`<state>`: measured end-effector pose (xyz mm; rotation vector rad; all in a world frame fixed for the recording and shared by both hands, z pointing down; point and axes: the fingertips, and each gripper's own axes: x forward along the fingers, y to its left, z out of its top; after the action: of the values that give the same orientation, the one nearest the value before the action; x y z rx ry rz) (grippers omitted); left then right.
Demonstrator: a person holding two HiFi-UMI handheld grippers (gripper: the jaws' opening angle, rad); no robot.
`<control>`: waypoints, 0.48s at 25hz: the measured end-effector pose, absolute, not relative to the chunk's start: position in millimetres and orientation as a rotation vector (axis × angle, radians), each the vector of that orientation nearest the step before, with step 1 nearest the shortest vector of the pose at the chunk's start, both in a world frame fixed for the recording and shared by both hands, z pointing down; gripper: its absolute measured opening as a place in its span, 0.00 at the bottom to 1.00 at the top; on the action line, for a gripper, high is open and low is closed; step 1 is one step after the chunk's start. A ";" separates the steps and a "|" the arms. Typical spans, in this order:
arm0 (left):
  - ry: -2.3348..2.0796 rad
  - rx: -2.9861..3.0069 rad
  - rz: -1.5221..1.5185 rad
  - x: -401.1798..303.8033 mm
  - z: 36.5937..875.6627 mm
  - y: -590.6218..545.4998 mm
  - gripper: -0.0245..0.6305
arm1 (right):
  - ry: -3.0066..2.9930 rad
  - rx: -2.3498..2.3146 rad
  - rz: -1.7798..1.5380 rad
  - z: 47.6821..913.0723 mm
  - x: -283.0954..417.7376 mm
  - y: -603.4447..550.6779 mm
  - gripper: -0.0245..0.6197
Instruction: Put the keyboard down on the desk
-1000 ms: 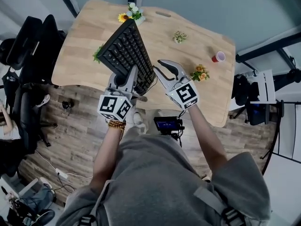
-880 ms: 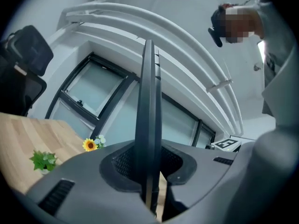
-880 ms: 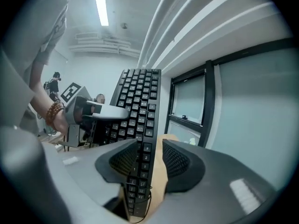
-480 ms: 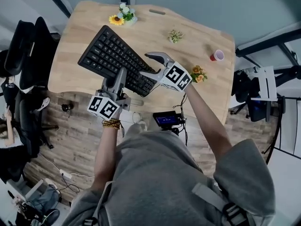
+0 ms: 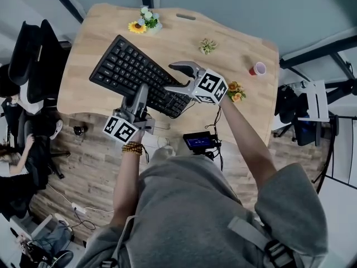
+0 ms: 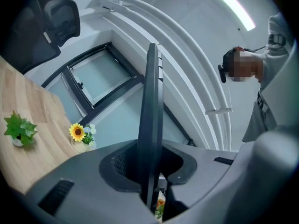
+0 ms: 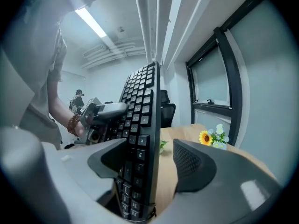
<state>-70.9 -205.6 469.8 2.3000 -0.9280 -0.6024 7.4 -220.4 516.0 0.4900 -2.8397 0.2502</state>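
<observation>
While the left gripper is closed narrowly on the near long edge of the black keyboard, the right gripper stands wide around the keyboard's right end. Its jaws have just been opening. In the right gripper view one pad is close beside the keys, and the other stands apart from the underside, with bare wood showing between. The keyboard lies slantwise across the left half of the desk, from near the left edge towards the middle of the near edge; whether it rests fully flat I cannot tell. A sunflower pot stands at the far edge, a small green plant is further right, a red cup is by the right edge, and orange flowers are just beside the right gripper.
</observation>
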 end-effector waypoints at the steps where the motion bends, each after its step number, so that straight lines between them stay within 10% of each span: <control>1: -0.917 2.289 -0.612 -71.3 471.3 -206.7 0.18 | -2.857 0.457 0.270 514.1 5.3 -218.6 0.53; 12: -0.809 2.198 -0.687 -74.3 487.7 -211.4 0.19 | -2.808 0.181 0.418 525.9 -24.1 -215.7 0.54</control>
<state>-74.3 -211.4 487.7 2.1979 -0.8087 -0.6871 -24.1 -215.7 525.9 0.1808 -2.8085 0.4183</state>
